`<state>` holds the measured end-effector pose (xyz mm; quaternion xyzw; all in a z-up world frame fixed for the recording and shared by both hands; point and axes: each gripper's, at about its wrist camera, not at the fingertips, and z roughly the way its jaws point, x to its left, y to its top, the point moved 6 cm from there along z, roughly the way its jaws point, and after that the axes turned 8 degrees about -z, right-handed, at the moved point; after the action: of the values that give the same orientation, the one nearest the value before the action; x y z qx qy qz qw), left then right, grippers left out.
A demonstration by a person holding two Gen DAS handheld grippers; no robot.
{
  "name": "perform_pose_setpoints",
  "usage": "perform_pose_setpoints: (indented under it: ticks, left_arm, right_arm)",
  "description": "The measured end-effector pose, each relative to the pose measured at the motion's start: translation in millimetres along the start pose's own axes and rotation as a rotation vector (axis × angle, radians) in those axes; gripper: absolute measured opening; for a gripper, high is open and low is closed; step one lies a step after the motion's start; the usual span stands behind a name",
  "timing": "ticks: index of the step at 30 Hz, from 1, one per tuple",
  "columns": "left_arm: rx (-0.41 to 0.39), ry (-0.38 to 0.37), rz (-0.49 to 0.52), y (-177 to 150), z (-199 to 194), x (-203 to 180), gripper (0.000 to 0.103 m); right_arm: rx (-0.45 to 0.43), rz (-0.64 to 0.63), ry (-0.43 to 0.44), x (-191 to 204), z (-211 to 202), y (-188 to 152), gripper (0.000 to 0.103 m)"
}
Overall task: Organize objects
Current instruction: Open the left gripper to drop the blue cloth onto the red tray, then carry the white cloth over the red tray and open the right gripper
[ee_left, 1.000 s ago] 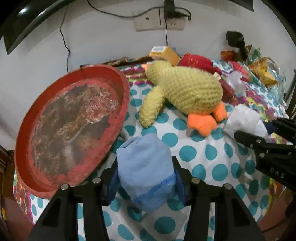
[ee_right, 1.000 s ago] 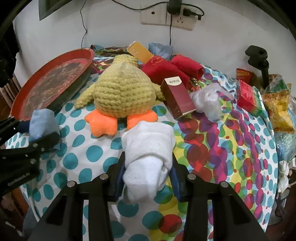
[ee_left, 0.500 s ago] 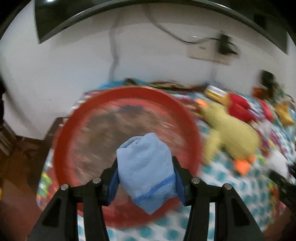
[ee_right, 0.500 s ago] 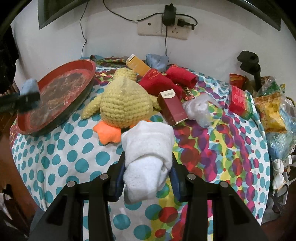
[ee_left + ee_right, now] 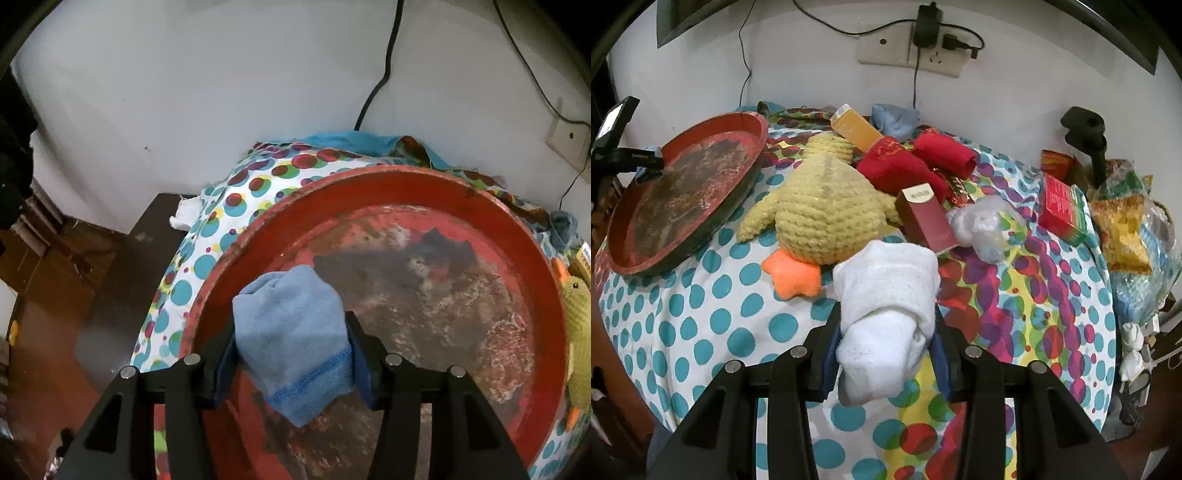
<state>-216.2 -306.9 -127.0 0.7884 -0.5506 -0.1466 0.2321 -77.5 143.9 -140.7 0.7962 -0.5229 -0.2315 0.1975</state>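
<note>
Left wrist view: my left gripper (image 5: 291,354) now hangs over the red tray (image 5: 476,206), where a second ago it sat low over the polka-dot tablecloth (image 5: 221,218) with the tray off to its left and the yellow crochet duck (image 5: 576,306) straight ahead. The duck has slid to the far right edge of this view and the tray fills most of it. The blue cloth (image 5: 291,332) is between the pads, bunched up and hanging above the near left part of the tray's worn floor; the jaws have just been opening a little, yet both pads appear to press the cloth's sides, so I read it as gripped. Moving right to the right wrist view, the left gripper (image 5: 635,162) shows small at the tray's (image 5: 683,192) far left rim, whereas a second ago it lay at the near left, low over the cloth. The duck (image 5: 823,210), the maroon box (image 5: 925,218), the red rolled cloths (image 5: 916,162) and the crumpled plastic bag (image 5: 986,225) lie as before. My right gripper (image 5: 886,343) has kept its place above the tablecloth (image 5: 713,317), jaws partly closed and clamped on the rolled white cloth (image 5: 886,306), which sits just in front of the duck's orange feet.
</note>
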Motion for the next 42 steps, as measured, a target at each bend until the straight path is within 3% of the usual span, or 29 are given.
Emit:
perform_pose_setpoints:
  ticks: [3, 9, 14, 19, 29, 35, 39, 42]
  left_arm:
    - [-0.007, -0.018, 0.032, 0.4, 5.9, -4.2, 0.06]
    - [-0.032, -0.097, 0.064, 0.4, -1.3, -7.5, 0.08]
    - [-0.075, -0.08, 0.07, -0.3, -17.8, 0.9, 0.08]
    - [-0.149, -0.059, 0.06, -18.6, -58.7, 8.4, 0.08]
    - [-0.073, -0.116, -0.01, -87.6, -95.2, 36.2, 0.08]
    - [-0.077, -0.101, -0.087, -108.4, -105.3, 66.7, 0.08]
    - [-0.09, -0.044, -0.066, -113.0, -112.1, 73.3, 0.08]
    - [-0.048, -0.073, -0.094, -118.9, -106.9, 74.9, 0.08]
  right_arm:
    - [-0.001, -0.018, -0.005, 8.2, 1.3, 5.9, 0.039]
    - [-0.007, -0.061, -0.002, 27.2, 1.6, 14.5, 0.039]
    - [-0.025, -0.086, 0.024, 44.5, -3.0, 26.9, 0.039]
    - [-0.07, -0.137, 0.099, 70.3, -7.8, 64.8, 0.039]
    - [-0.158, -0.322, 0.329, 199.2, 29.7, 201.1, 0.039]
    - [-0.129, -0.36, 0.373, 262.5, 67.8, 249.4, 0.039]
    - [-0.113, -0.373, 0.352, 282.3, 86.4, 262.3, 0.039]
    - [-0.093, -0.386, 0.336, 292.5, 98.7, 265.1, 0.039]
